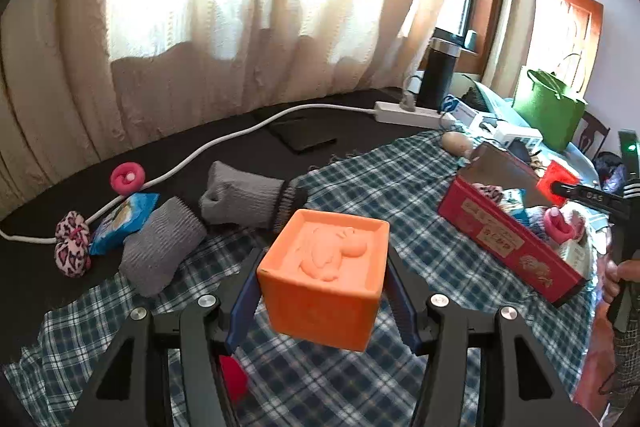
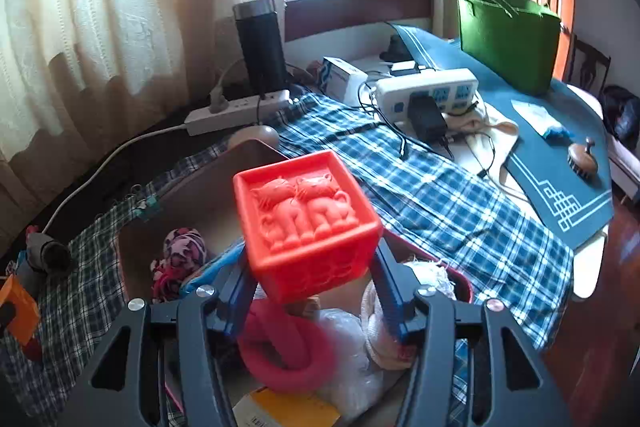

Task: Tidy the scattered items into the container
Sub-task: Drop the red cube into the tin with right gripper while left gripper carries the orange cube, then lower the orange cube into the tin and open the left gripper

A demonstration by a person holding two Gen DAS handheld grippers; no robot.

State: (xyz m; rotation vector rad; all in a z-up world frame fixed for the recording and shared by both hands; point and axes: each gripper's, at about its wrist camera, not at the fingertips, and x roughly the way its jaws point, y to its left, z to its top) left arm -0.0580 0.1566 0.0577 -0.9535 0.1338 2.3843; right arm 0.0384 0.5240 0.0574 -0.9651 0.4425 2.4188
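My left gripper is shut on an orange soft cube held over the plaid cloth. The red box lies to its right. Two grey socks, a blue snack packet, a leopard scrunchie and a pink ring lie at the left. In the right wrist view my right gripper is shut on a red cube with two embossed cats, above the box's brown inside wall. Inside the box lie a pink ring, a patterned scrunchie and a white bag.
A white power strip with its cable, a black tumbler and a flat black device sit at the back. A green bag, a charger block and wires crowd the right. A person's hand grips the right tool.
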